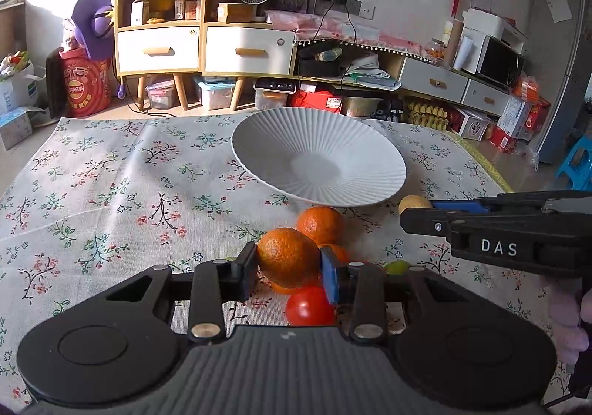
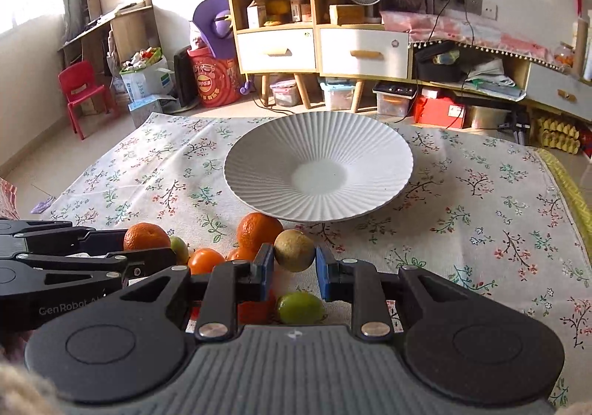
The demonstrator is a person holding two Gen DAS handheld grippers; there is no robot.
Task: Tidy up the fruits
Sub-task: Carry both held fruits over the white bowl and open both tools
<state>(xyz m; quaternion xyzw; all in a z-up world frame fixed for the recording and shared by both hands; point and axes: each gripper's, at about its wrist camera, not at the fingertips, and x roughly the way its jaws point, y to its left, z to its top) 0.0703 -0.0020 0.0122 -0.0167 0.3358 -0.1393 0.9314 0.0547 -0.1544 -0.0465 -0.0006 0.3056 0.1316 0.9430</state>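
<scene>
Two oranges [image 1: 288, 256] [image 1: 320, 224], dimpled skin, glossy tomato [image 1: 309, 307]

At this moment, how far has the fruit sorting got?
Nothing is done: the white plate holds no fruit. In hand: the left gripper clamps an orange, the right gripper a brownish fruit. Left on the cloth: another orange, a tomato, a green fruit.

A white ribbed plate [image 2: 318, 167] sits on a pale cloth [image 2: 481, 200] printed with small red and green floral sprigs. Fruits: bright orange oranges [image 1: 288, 255], a red tomato [image 1: 310, 307], a green lime [image 2: 299, 307], a brownish-yellow fruit [image 2: 294, 250].
</scene>
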